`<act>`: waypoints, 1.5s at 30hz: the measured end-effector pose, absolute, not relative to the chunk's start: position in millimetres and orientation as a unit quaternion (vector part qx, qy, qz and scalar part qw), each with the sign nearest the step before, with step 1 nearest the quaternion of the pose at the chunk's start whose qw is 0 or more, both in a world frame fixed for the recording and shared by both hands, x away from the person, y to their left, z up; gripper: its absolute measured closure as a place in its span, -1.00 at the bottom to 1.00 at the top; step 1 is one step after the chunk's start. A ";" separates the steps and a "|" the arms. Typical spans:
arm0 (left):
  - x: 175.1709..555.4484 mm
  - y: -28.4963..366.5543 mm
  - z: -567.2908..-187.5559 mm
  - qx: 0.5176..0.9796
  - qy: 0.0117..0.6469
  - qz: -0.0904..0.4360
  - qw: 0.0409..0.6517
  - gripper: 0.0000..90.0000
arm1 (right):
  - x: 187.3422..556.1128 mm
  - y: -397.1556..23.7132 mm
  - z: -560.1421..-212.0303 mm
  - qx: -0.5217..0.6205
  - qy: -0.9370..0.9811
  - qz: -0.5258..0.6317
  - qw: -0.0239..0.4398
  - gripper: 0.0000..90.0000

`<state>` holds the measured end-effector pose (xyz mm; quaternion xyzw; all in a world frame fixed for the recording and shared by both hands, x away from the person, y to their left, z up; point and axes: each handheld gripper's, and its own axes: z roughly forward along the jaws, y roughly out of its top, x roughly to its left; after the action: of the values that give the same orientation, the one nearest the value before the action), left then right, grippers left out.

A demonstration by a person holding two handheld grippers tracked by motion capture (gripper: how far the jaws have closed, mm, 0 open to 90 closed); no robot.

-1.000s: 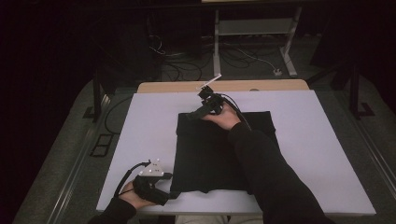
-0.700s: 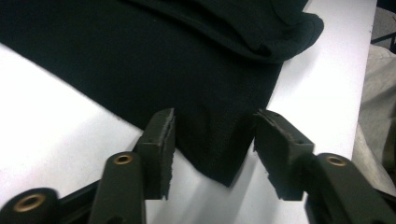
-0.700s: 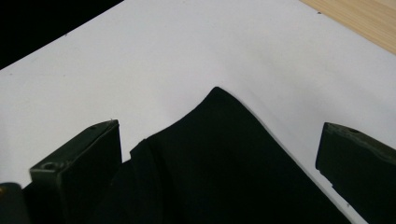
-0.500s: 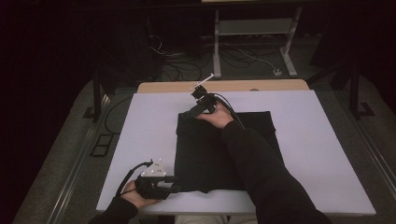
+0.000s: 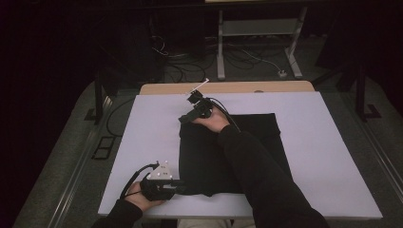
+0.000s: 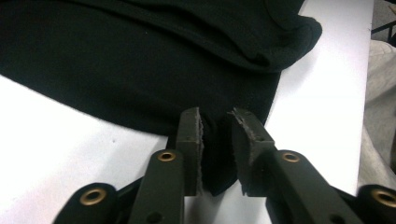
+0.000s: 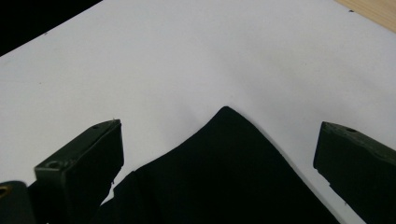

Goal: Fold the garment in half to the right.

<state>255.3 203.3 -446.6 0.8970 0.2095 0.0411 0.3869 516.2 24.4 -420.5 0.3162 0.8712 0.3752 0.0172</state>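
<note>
A black cloth (image 5: 209,156) lies folded flat on the white table top (image 5: 328,156). My left gripper (image 5: 180,183) is at the cloth's near left corner. In the left gripper view its jaws have just been closing, and the pads (image 6: 190,135) now pinch the cloth's edge (image 6: 215,158) between them. My right gripper (image 5: 183,118) reaches to the far left corner of the cloth, held by a dark-sleeved arm that lies across it. In the right gripper view its jaws stand wide open around (image 7: 217,140) that pointed corner (image 7: 224,177), with the pads off it.
The white board (image 6: 56,140) rests on a wooden table whose edge (image 5: 237,88) shows at the back. Cables and a metal stand (image 5: 256,33) are on the dark floor beyond. The person's lap (image 6: 380,116) is beside the near table edge.
The left jaws have closed onto the cloth's near left edge. The right gripper has slid left and down to the cloth's far left corner.
</note>
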 end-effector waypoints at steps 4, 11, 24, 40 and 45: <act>256.7 201.4 -446.5 0.897 0.208 0.040 0.387 0.70 | 519.2 26.7 -425.8 0.320 0.870 0.375 0.019 -0.90; 258.8 198.6 -445.3 0.900 0.203 0.041 0.384 0.79 | 525.7 31.4 -435.4 0.325 0.869 0.371 0.026 -0.82; 259.7 196.9 -440.8 0.900 0.188 0.044 0.392 0.85 | 527.7 41.9 -444.5 0.337 0.871 0.355 0.042 -0.26; 259.3 194.3 -438.7 0.899 0.183 0.048 0.394 0.87 | 525.7 43.2 -441.6 0.314 0.882 0.347 0.050 0.86; 259.0 193.3 -436.8 0.899 0.184 0.043 0.396 0.88 | 524.8 36.8 -433.7 0.309 0.883 0.351 0.046 0.91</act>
<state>259.0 193.3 -436.8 0.8985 0.1838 0.0426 0.3963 524.8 36.8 -433.7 0.3094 0.8827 0.3508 0.0459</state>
